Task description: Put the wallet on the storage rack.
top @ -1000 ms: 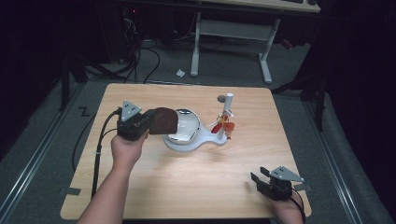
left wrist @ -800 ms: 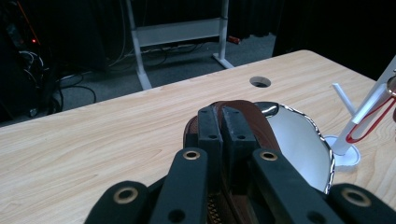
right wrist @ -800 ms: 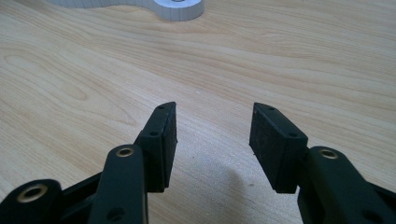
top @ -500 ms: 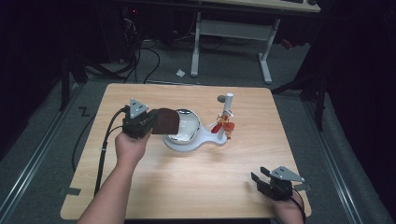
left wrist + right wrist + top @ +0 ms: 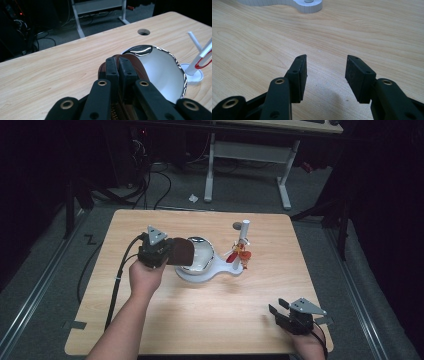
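Leather pouch (image 5: 181, 251) is pinched tight in the left hand-held gripper (image 5: 167, 253), hanging right at the near-left rim of the shiny bowl (image 5: 202, 254) on the white stand (image 5: 210, 274), long side pointing into it. Bowl's just ahead, so only a short push is needed. Right hand-held gripper (image 5: 276, 312) sits spread and empty at the desk (image 5: 220, 315) corner, well apart, jaws easing in a bit.

The left tongs (image 5: 167, 251), clamped on a brown pouch (image 5: 181, 252), shift slightly away from the near edge of the surface (image 5: 210, 320) and toward the white stand (image 5: 207, 270). The pouch now covers more of the stand's shiny bowl (image 5: 202, 254).
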The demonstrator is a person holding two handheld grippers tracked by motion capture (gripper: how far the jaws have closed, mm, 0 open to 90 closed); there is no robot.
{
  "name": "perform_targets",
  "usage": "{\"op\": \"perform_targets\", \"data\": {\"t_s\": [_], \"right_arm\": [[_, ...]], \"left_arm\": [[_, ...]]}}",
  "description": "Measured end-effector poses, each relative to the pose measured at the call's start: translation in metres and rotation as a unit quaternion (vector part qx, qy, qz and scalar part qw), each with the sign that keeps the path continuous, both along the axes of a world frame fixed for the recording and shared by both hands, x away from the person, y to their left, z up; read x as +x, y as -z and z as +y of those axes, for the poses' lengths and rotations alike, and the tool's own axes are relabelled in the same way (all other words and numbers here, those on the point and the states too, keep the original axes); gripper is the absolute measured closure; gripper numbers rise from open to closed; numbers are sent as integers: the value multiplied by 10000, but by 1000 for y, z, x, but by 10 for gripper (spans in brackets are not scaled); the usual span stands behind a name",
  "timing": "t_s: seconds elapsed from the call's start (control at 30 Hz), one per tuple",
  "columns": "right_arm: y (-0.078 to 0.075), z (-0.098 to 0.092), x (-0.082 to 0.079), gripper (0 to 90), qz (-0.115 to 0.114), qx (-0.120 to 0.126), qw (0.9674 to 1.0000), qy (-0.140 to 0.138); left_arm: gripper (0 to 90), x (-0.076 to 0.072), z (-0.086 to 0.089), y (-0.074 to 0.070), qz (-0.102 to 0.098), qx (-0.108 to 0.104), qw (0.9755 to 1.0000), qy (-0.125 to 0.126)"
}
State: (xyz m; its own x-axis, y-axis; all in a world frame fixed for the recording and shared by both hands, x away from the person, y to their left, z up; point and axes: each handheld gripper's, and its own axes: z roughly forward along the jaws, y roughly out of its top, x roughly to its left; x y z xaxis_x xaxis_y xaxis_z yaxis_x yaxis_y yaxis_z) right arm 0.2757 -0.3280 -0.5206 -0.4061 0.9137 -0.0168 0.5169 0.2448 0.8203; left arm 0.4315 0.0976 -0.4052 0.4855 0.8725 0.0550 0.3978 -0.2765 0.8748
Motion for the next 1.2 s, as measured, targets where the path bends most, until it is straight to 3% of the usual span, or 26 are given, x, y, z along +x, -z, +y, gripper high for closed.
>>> {"op": "perform_targets", "data": {"t_s": [0.83, 1.2], "right_arm": [[-1, 1, -1, 523, -35, 34, 10000, -45], [0, 1, 0, 522, -14, 37, 10000, -59]], "left_arm": [[865, 20, -39, 22, 202, 173, 9994, -205], [837, 22, -42, 25, 159, 35, 9996, -244]]}}
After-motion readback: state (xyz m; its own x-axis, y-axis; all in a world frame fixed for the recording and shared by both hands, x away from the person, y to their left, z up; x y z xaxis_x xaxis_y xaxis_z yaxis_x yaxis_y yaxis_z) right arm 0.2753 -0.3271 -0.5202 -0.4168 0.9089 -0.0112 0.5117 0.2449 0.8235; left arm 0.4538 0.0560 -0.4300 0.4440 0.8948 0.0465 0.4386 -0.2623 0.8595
